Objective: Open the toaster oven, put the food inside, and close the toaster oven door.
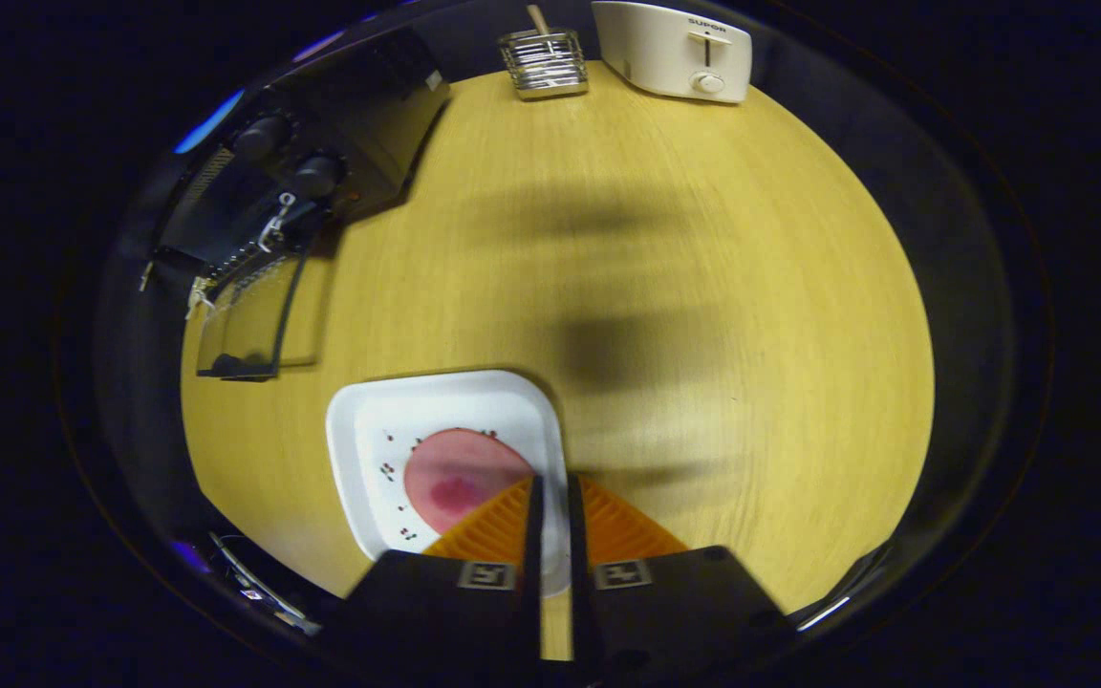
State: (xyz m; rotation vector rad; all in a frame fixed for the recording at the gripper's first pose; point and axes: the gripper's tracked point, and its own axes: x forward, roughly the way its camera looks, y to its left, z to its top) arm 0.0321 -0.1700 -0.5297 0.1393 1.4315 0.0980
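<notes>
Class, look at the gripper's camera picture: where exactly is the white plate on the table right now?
The white plate sits on the wooden table just ahead of the nearly closed gripper, in front of the open toaster oven, holding a pink slice of food.

The claw [550, 497] has two black blocky bodies, each bearing a small square black-and-white marker, and orange ribbed wedge-shaped fingers [488, 530] edged with thin black strips along their inner faces.
</notes>
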